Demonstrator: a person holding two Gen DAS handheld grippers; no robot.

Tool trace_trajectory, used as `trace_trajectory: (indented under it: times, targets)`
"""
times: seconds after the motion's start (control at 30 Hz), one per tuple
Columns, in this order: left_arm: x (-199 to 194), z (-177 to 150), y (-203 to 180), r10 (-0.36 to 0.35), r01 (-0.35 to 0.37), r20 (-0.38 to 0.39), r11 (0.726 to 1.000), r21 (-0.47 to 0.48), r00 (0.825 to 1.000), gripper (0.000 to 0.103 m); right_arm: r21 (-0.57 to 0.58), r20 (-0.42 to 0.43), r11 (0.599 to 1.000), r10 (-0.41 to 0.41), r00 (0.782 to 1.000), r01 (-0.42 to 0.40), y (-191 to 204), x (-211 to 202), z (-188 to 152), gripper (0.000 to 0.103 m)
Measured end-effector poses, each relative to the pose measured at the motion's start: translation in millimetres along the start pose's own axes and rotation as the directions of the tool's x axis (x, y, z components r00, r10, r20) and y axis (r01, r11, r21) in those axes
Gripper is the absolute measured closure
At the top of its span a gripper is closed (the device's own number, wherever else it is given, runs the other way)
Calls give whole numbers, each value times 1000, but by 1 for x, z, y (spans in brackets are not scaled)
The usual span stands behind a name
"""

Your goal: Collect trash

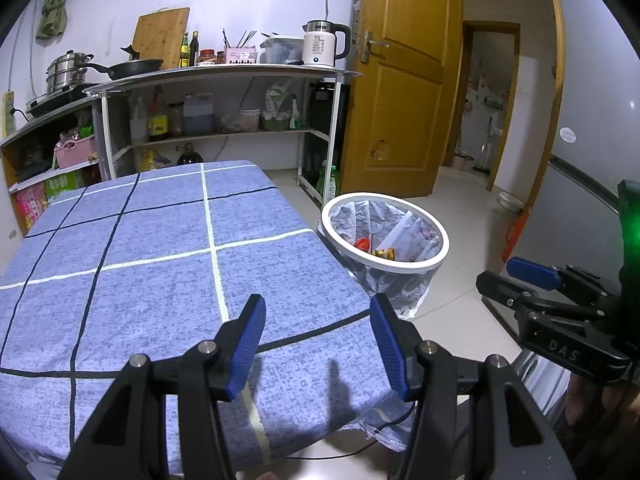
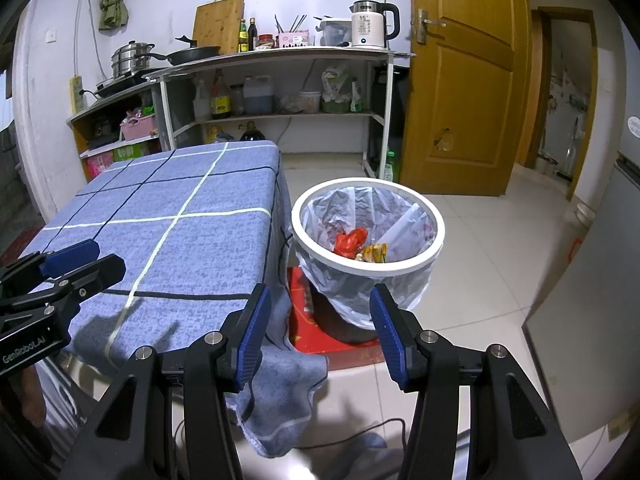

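Bin [image 2: 432,236] on the floor just off the tabletop's [image 1: 160,260] right edge, lined with a clear bag [image 2: 400,292] folded over the white rim: close enough to drop in whatever comes off the cloth. Inside, at the bottom, a red wrapper [image 2: 350,240] and a yellow packet [image 2: 376,252] touching each other. No trash visible on the blue checked cloth; task judged done or nearly so.

Left gripper [image 1: 318,346] poised over the near right corner of the tabletop, jaws fairly wide, nothing between them. Right gripper [image 2: 318,338] off the tabletop's near right corner, aimed down toward the bin, jaws likewise apart and empty. Both parked side by side, near each other, probably at rest after a drop or waiting on another item.

Red mat [image 2: 304,320] under the bin.
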State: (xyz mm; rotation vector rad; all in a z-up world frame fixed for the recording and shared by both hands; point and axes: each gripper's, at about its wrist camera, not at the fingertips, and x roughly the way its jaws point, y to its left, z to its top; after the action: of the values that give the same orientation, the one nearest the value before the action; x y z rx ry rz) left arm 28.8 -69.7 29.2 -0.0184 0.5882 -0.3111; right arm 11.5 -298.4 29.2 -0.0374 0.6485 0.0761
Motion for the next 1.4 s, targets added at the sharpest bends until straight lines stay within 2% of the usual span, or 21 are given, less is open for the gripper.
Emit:
trace_trajectory:
  times: [1.4]
  targets:
    - [5, -5, -7, -14, 14, -10, 1000, 1, 1000, 47, -6, -3, 1000, 1, 1000, -1, 0, 2, 0, 51]
